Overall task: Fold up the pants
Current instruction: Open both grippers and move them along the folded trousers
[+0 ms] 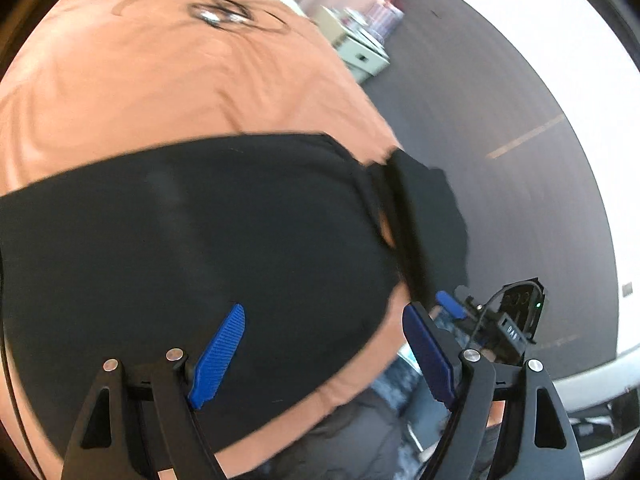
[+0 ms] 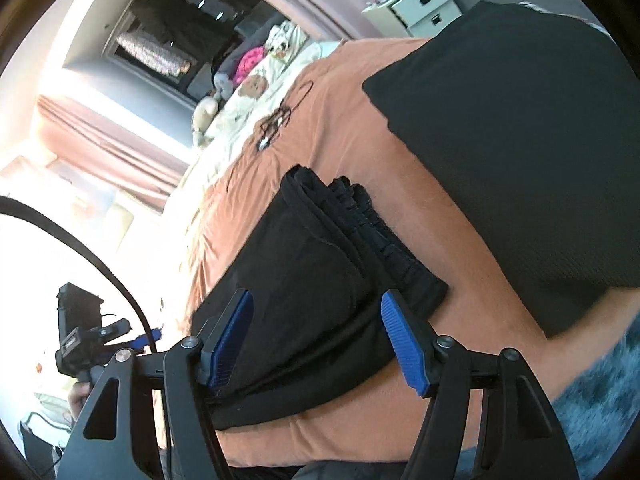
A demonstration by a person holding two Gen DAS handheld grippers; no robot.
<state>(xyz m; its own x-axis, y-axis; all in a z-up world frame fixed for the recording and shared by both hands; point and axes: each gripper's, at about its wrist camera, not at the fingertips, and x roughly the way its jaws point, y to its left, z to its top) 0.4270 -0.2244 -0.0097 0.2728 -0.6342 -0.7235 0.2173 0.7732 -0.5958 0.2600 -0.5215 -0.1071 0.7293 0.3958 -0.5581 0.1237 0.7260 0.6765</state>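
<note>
Surface: orange cotton bedsheet.
Garment: black folded fabric pants, lying flat.
Left claw: mine, apart, empty.
Right claw: apart, straddling pants.

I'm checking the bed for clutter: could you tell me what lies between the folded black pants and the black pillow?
Only bare orange bedsheet separates the folded pants from the black pillow, as the right wrist view shows.

Matt black cloth pants with a ribbed elastic waistband lie on a bed under soft, creased orange fabric; ridged blue plastic fingers on matt black arms show shiny metal pins.
</note>
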